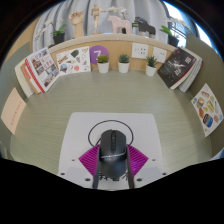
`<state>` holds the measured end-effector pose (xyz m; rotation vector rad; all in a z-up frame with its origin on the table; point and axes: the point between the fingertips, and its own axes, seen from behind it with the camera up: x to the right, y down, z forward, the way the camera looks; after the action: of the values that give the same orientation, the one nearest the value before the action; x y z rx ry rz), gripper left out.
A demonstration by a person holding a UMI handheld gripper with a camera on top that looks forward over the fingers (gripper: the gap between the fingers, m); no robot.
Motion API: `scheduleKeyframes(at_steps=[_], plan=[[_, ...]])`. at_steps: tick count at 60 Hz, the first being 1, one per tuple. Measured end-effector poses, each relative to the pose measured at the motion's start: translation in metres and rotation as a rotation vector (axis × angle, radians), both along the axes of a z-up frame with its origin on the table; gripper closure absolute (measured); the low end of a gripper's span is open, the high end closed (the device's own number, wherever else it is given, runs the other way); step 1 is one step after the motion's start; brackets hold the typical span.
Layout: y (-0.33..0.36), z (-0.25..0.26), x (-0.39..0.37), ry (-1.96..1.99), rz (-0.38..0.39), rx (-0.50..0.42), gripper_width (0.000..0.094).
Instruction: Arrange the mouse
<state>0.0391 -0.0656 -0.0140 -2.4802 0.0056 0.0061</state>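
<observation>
A black computer mouse (112, 148) sits between my two fingers, its front pointing away from me. The magenta pads (88, 160) press against both its sides, so my gripper (112, 156) is shut on the mouse. Under and ahead of the mouse lies a white rectangular mat (110, 124) on the pale wooden table (60, 110). I cannot tell whether the mouse rests on the mat or hangs just above it. The mouse's rear end is hidden low between the fingers.
Three small potted plants (124, 62) stand along the table's back edge. Booklets and picture cards lean at the far left (40, 68), far right (178, 68), and lie at both sides (207, 108). Wooden figures (120, 22) stand on a shelf behind.
</observation>
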Motion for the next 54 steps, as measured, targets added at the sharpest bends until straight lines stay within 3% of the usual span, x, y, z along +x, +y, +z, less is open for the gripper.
scheduleKeyframes(at_steps=[9, 14, 17, 29, 42, 54], plan=[[0.001, 0.0, -0.001, 0.014, -0.013, -0.014, 0.044], [-0.003, 0.001, 0.008, -0.047, -0.007, -0.04, 0.0177], [-0.008, 0.009, 0.006, -0.066, 0.012, -0.056, 0.0077], [-0.025, 0.087, -0.001, -0.061, -0.01, 0.032, 0.0085], [-0.058, 0.185, -0.022, -0.042, -0.057, 0.193, 0.0084], [-0.09, 0.233, -0.048, -0.024, -0.068, 0.301, 0.0087]])
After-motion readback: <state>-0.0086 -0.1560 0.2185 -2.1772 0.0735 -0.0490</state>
